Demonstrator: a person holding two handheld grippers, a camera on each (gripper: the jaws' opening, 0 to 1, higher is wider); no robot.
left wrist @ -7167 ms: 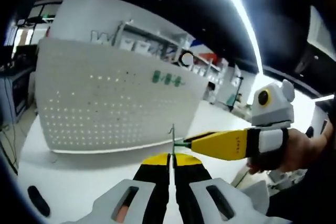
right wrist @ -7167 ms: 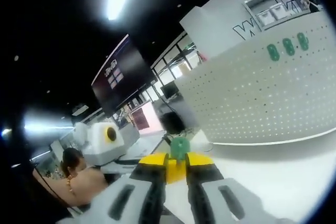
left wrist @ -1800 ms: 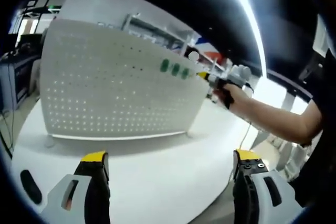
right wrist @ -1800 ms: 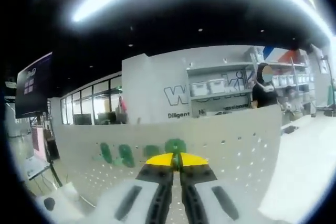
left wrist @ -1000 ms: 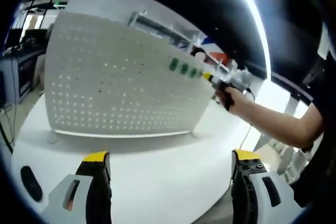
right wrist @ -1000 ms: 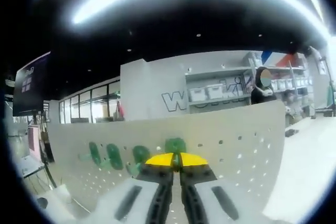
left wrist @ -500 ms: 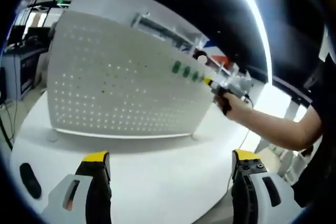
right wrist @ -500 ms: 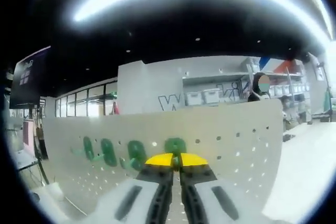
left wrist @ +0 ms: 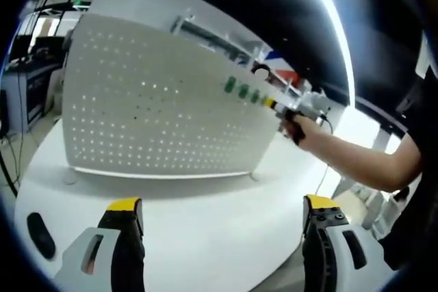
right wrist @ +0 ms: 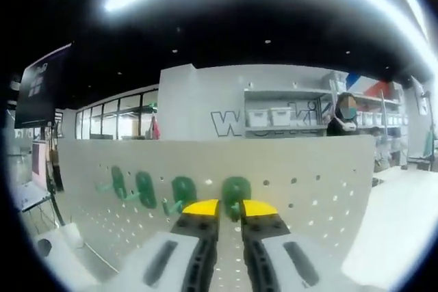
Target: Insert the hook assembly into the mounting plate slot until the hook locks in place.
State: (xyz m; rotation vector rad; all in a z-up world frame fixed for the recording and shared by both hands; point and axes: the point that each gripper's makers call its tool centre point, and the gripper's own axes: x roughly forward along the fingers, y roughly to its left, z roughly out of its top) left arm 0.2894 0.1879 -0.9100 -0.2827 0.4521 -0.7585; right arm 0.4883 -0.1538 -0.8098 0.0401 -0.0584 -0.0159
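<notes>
My left gripper [left wrist: 222, 220] hangs low over the white tabletop [left wrist: 205, 230], fingers [left wrist: 123, 227] spread wide with nothing between them. The pegboard [left wrist: 157, 107] stands upright on the tabletop in front of it, with a short row of green hooks [left wrist: 241, 91] near its upper right corner. From the left gripper view I can see my right gripper [left wrist: 274, 104] held up at that corner by a hand [left wrist: 301, 131], just beside the row.

In the right gripper view the right gripper [right wrist: 224, 208] sits right up against the pegboard [right wrist: 301, 189], fingers [right wrist: 198, 211] slightly parted, not pinching anything. The nearest hook [right wrist: 236, 190] sits on the board just past the tips, with three more [right wrist: 147, 189] to its left. There's a person [right wrist: 343, 122] behind the board by some shelves [right wrist: 280, 117].
</notes>
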